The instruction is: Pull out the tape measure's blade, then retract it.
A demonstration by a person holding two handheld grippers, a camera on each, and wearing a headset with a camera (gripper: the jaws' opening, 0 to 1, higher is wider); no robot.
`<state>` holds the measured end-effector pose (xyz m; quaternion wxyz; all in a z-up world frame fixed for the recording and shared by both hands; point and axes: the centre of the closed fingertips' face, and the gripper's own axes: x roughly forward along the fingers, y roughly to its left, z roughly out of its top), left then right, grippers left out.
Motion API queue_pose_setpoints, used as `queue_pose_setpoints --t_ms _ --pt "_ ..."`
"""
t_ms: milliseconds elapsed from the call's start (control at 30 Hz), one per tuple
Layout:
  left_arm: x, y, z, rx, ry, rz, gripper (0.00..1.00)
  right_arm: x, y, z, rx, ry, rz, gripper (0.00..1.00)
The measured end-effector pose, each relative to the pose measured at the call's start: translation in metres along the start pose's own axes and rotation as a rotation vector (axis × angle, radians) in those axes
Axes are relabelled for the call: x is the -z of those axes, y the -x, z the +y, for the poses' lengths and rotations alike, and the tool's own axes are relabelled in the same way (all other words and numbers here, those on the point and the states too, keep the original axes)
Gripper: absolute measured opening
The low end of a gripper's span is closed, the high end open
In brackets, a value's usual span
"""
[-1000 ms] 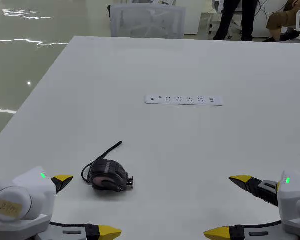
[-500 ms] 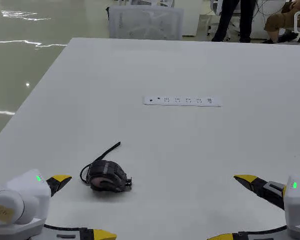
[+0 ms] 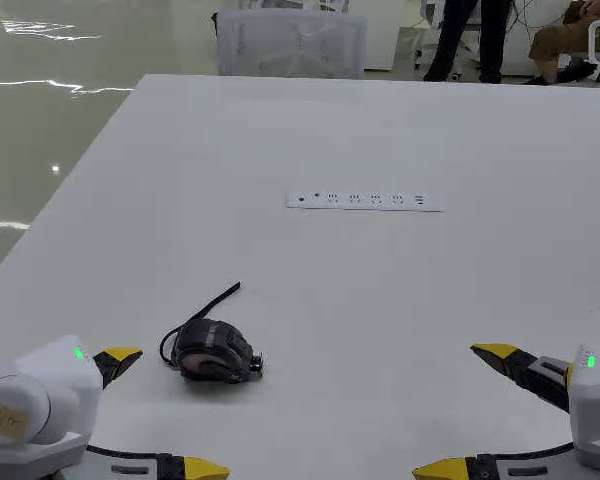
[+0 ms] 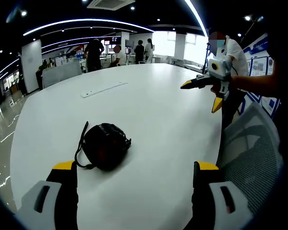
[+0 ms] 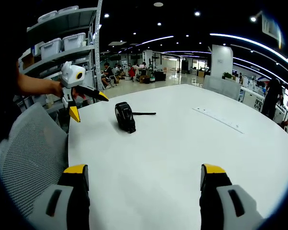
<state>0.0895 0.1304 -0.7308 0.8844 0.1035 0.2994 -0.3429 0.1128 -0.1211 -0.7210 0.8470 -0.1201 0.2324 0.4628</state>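
A black tape measure [image 3: 213,352] lies on its side on the white table [image 3: 380,290], its wrist strap trailing away from it and no blade out. My left gripper [image 3: 162,412] stands open just near and left of it, not touching. In the left gripper view the tape measure [image 4: 104,145] sits ahead of the open left gripper [image 4: 135,167], a little toward the left jaw. My right gripper [image 3: 468,410] is open at the near right, well apart from the tape measure [image 5: 125,116]. Its own view shows the right gripper [image 5: 145,168] holding nothing.
A white power strip [image 3: 364,200] lies flat in the middle of the table. A mesh chair [image 3: 293,42] stands at the far end, with people [image 3: 470,35] beyond it. Another mesh chair [image 5: 29,153] is at the near edge.
Both grippers have drawn back slightly toward the near edge. The tape measure has not moved.
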Motion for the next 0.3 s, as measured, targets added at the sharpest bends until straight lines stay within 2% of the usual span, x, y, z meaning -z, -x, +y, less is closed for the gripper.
queue_pose_setpoints --t_ms 267,300 --pt "-0.0027 -0.0009 -0.0009 0.0 -0.005 -0.004 0.99 0.0009 -0.0015 -0.0055 0.004 -0.003 -0.004 0.99" --pt "-0.0025 -0.001 -0.0007 0.0 -0.005 -0.004 0.99 -0.0026 -0.0004 -0.0007 0.003 -0.002 -0.003 0.99"
